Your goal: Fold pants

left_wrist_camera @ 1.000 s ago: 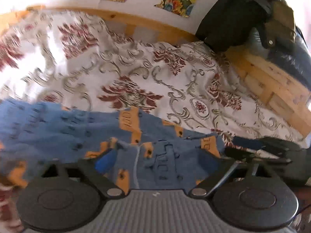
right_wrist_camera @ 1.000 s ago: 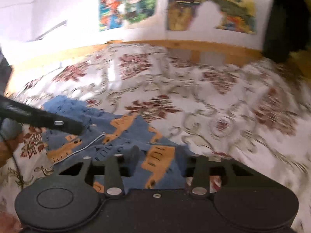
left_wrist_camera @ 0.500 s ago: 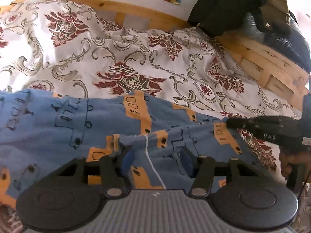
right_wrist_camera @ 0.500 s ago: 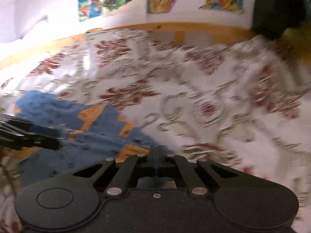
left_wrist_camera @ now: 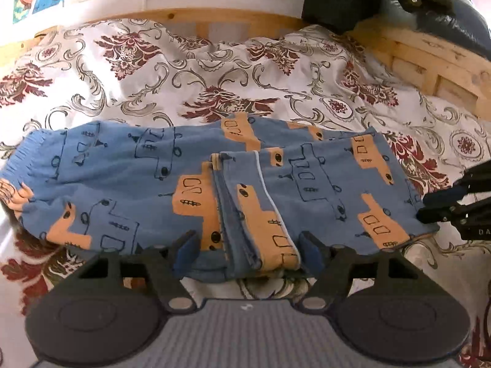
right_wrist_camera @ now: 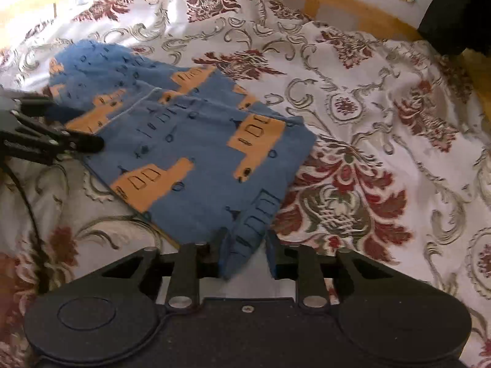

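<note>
Both hand-held grippers, left (left_wrist_camera: 248, 250) and right (right_wrist_camera: 247, 253), have released the pants (left_wrist_camera: 190, 184); one lengthwise fold done, more remain.

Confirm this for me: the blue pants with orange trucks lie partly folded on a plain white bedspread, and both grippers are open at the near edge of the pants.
One detail is off: the bedspread is not plain white. It carries a dark red floral and grey scroll pattern, clear in the right wrist view. The rest holds: the blue pants lie partly folded, with the left gripper and right gripper open at their near edge.
</note>
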A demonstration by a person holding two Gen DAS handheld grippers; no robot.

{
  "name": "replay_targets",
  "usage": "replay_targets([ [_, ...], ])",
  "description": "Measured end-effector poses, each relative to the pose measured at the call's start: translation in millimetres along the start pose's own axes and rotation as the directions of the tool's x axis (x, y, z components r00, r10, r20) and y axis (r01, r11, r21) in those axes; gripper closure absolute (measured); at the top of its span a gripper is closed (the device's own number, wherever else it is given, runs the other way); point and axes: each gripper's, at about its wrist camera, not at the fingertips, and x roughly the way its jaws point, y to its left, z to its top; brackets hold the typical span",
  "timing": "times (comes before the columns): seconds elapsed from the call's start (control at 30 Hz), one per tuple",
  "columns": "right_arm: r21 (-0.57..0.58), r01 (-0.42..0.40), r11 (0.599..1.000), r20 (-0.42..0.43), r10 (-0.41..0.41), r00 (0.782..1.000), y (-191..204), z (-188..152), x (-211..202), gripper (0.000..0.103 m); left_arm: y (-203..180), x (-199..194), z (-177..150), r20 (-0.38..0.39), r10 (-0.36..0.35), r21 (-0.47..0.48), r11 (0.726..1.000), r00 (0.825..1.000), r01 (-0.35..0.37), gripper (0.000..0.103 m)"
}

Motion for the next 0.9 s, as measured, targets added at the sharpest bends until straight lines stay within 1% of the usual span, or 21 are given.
replay_targets([
  [0.07,0.023,0.045,0.999,0.013,-0.045,0.999,-2.5,3.2,-7.3,0.061,1.1,-6.8,2.8,-0.014,0.018,0.004,1.000,1.000,-0.018,0.020],
  [0.1,0.029,0.061,0.998,0.041,-0.062,0.997,-3.0,3.6,-13.2,0.059,2.7,-12.2,2.7,-0.013,0.028,-0.001,1.000,1.000,-0.028,0.018],
  [0.13,0.034,0.066,0.997,0.076,-0.069,0.995,-2.9,3.6,-18.1,0.052,7.6,-21.2,3.1,0.001,0.038,-0.016,0.999,0.999,-0.038,0.014],
  [0.17,0.039,0.060,0.997,0.109,-0.064,0.992,-2.0,3.1,-20.9,0.042,13.5,-30.1,2.8,0.023,0.045,-0.031,0.999,0.999,-0.044,0.011],
  [0.2,0.042,0.041,0.998,0.145,-0.047,0.988,0.1,3.4,-22.9,0.039,19.5,-39.1,2.8,0.053,0.060,-0.043,0.997,0.997,-0.058,0.011],
  [0.27,0.031,-0.006,0.999,0.199,0.000,0.980,7.9,8.7,-18.4,0.037,38.7,-50.7,6.2,0.116,0.150,-0.073,0.987,0.982,-0.142,0.011],
  [0.3,0.019,-0.030,0.999,0.227,0.025,0.974,14.5,12.8,-15.0,0.037,50.5,-53.6,8.9,0.134,0.194,-0.107,0.978,0.972,-0.180,0.011],
  [0.33,0.006,-0.056,0.998,0.248,0.052,0.967,21.8,16.4,-11.8,0.037,67.8,-55.0,12.3,0.143,0.240,-0.169,0.962,0.960,-0.215,0.011],
  [0.4,-0.040,-0.113,0.993,0.282,0.120,0.952,39.6,26.2,-1.4,0.035,99.1,-54.4,16.1,0.140,0.292,-0.282,0.928,0.946,-0.244,0.012],
  [0.43,-0.069,-0.122,0.990,0.288,0.137,0.948,49.3,31.8,3.8,0.033,111.5,-52.9,17.9,0.133,0.312,-0.319,0.912,0.941,-0.258,0.014],
  [0.47,-0.102,-0.124,0.987,0.288,0.149,0.946,59.6,36.9,9.1,0.033,124.4,-49.6,19.2,0.111,0.337,-0.356,0.892,0.935,-0.279,0.022],
  [0.5,-0.130,-0.127,0.983,0.286,0.160,0.945,68.4,41.6,15.0,0.033,136.7,-46.2,19.9,0.090,0.344,-0.398,0.873,0.935,-0.283,0.028],
  [0.53,-0.142,-0.133,0.981,0.283,0.169,0.944,75.1,45.4,20.1,0.033,145.7,-44.7,20.4,0.086,0.334,-0.429,0.863,0.939,-0.268,0.032],
  [0.6,-0.128,-0.154,0.980,0.275,0.185,0.944,82.2,51.7,31.6,0.033,150.2,-44.3,22.8,0.092,0.322,-0.462,0.852,0.942,-0.246,0.033],
  [0.63,-0.113,-0.170,0.979,0.261,0.194,0.946,84.1,53.3,37.7,0.033,149.0,-42.8,24.0,0.088,0.337,-0.466,0.846,0.937,-0.260,0.043],
  [0.67,-0.100,-0.175,0.979,0.246,0.195,0.949,85.5,54.2,43.4,0.033,146.8,-40.3,25.0,0.076,0.362,-0.465,0.837,0.929,-0.288,0.065],
  [0.7,-0.094,-0.172,0.981,0.234,0.189,0.954,88.9,54.2,47.8,0.032,143.7,-36.2,26.4,0.049,0.404,-0.456,0.823,0.914,-0.339,0.072],
  [0.73,-0.089,-0.167,0.982,0.226,0.183,0.957,89.7,53.7,51.5,0.031,140.4,-33.8,25.7,0.037,0.431,-0.438,0.818,0.902,-0.373,0.076],
  [0.8,-0.082,-0.155,0.984,0.226,0.170,0.959,91.1,51.6,55.0,0.028,127.2,-32.0,25.9,0.052,0.479,-0.359,0.828,0.876,-0.431,0.079],
  [0.83,-0.078,-0.142,0.987,0.229,0.156,0.961,92.3,50.7,55.5,0.025,114.8,-31.0,26.3,0.065,0.518,-0.276,0.831,0.853,-0.483,0.080],
  [0.9,-0.074,-0.126,0.989,0.235,0.140,0.962,94.6,49.0,57.5,0.024,92.0,-28.0,27.3,0.113,0.558,-0.132,0.828,0.822,-0.544,0.080],
])
